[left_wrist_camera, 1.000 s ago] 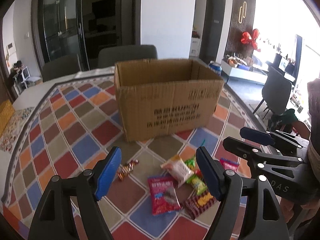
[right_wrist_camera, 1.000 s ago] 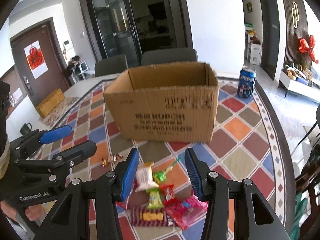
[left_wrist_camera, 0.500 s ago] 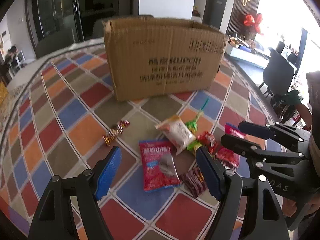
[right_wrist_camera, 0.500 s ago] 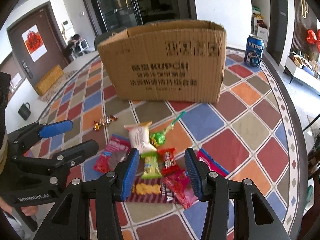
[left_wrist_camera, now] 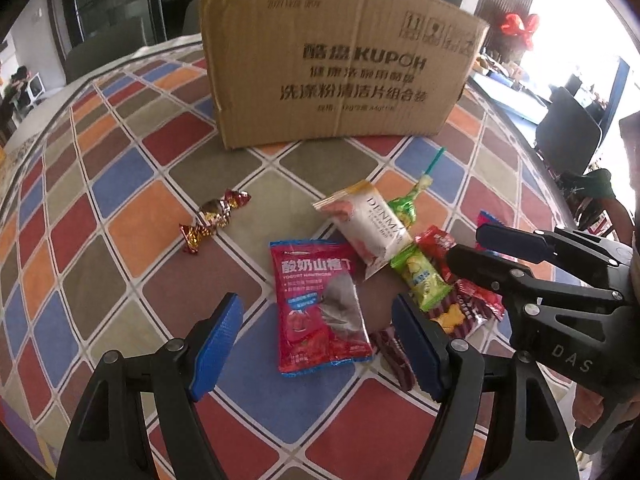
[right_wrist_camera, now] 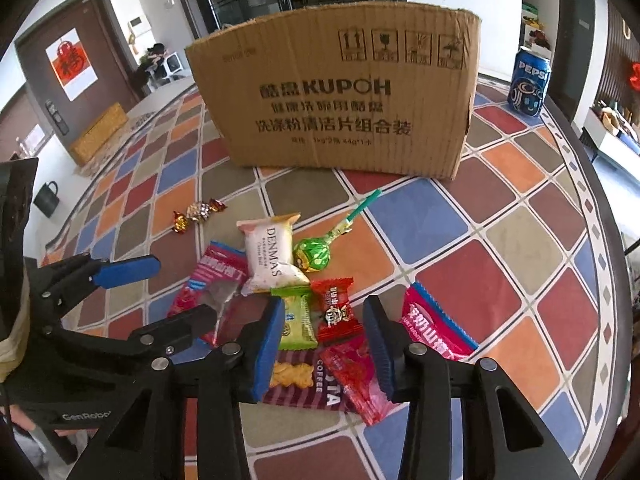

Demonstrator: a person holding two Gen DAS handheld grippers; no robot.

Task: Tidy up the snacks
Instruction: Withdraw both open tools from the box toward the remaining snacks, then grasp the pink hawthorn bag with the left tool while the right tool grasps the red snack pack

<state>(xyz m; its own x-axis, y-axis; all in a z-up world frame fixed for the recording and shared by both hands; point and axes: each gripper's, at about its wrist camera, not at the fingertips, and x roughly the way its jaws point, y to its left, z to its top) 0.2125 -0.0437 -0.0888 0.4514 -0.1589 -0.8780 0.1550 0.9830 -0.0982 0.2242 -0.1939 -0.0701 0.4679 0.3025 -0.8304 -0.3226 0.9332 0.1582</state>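
A pile of snacks lies on the checkered tablecloth before a brown cardboard box (left_wrist_camera: 336, 60) (right_wrist_camera: 340, 96). My left gripper (left_wrist_camera: 316, 348) is open, low over a red yogurt hawthorn packet (left_wrist_camera: 320, 304). My right gripper (right_wrist_camera: 324, 344) is open, just above a small red candy packet (right_wrist_camera: 334, 314), a green packet (right_wrist_camera: 296, 320) and a coffee biscuit packet (right_wrist_camera: 304, 380). A white DENMAS packet (right_wrist_camera: 272, 256) (left_wrist_camera: 368, 228), a green lollipop (right_wrist_camera: 316, 254), a pink packet (right_wrist_camera: 436, 324) and gold-red wrapped candies (left_wrist_camera: 212, 220) (right_wrist_camera: 198, 214) lie around them.
A blue Pepsi can (right_wrist_camera: 528, 82) stands right of the box. The round table's edge (right_wrist_camera: 600, 240) curves along the right. Dark chairs (left_wrist_camera: 568, 136) stand beyond the table. Each gripper shows in the other's view, the right one (left_wrist_camera: 552, 276) close beside the pile.
Both grippers have come down and forward toward the snack pile. The box and snacks look larger and nearer. Both stay open.
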